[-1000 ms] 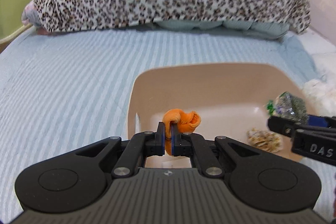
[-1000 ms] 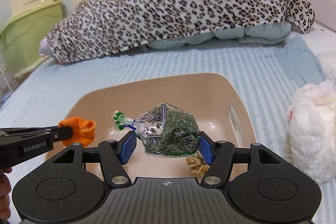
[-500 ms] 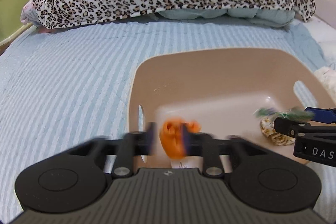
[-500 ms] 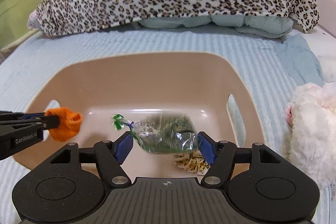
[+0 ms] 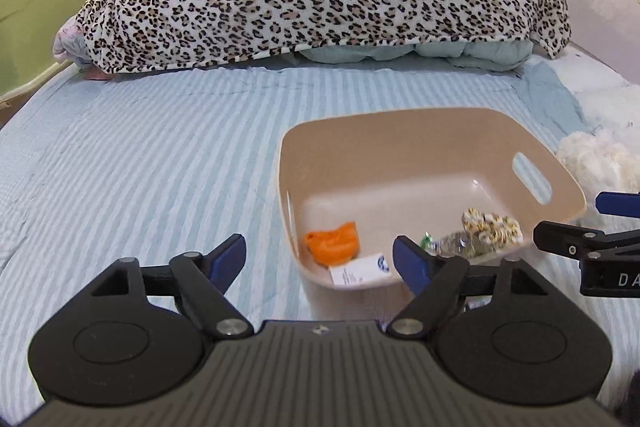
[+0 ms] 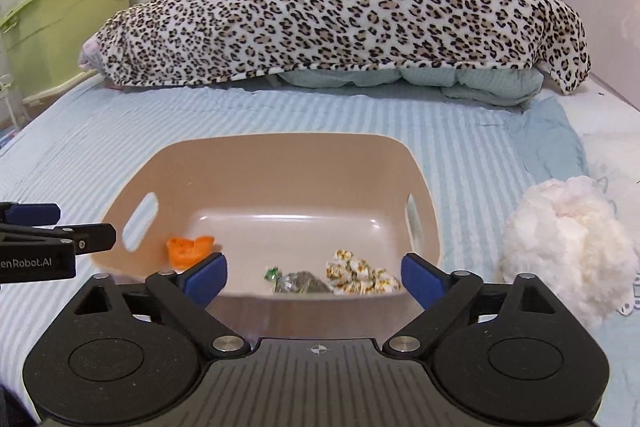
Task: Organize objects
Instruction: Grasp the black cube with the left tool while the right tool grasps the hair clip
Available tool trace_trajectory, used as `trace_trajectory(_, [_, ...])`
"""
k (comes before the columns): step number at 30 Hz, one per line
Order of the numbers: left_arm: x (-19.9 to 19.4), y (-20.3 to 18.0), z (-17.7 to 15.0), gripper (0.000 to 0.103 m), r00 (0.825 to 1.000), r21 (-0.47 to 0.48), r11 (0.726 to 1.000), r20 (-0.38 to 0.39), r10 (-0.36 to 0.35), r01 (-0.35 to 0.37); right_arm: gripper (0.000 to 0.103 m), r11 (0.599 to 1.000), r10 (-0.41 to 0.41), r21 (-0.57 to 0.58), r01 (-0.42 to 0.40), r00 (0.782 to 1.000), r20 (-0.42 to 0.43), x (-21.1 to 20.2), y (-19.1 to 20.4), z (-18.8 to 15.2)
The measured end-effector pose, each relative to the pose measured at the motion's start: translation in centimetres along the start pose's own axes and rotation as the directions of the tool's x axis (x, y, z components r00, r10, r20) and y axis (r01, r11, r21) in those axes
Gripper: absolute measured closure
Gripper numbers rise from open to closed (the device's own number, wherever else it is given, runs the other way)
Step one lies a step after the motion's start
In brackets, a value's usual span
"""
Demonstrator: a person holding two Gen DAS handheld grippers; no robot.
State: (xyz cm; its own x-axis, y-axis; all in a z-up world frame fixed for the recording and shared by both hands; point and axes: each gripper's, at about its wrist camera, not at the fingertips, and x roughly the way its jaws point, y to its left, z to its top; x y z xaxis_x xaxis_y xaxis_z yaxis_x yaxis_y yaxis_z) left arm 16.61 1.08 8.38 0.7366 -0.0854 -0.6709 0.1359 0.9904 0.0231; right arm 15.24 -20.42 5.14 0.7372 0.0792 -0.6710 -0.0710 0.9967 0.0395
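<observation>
A beige plastic basket with handle slots sits on the striped bed. Inside lie an orange cloth piece, a clear bag of green dried herbs, and a crumpled yellow-white wrapper. A white label shows at the basket's near wall. My left gripper is open and empty, just before the basket's left near corner. My right gripper is open and empty, at the basket's near rim.
A white fluffy plush lies right of the basket. A leopard-print blanket is heaped over pale bedding at the back. Green storage bins stand at the left beyond the bed's edge.
Both grippers opened and drew back. The orange cloth dropped from the left gripper and the herb bag from the right one; both now lie in the basket.
</observation>
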Motion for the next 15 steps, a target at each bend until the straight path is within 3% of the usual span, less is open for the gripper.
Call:
trace_trajectory(6, [-0.8, 0.2, -3.1, 0.015, 0.999, 0.026, 1.000, -0.047, 0.003, -0.001, 0.005, 1.000, 0.008, -0.003, -0.008, 0.998, -0.063, -0.2, 0.1, -2.9])
trace_trajectory(15, [1.3, 1.1, -7.4, 0.015, 0.985, 0.032, 0.999, -0.170, 0.008, -0.003, 0.005, 1.000, 0.006, -0.027, -0.011, 0.987, -0.161, 1.0, 0.4, -6.7])
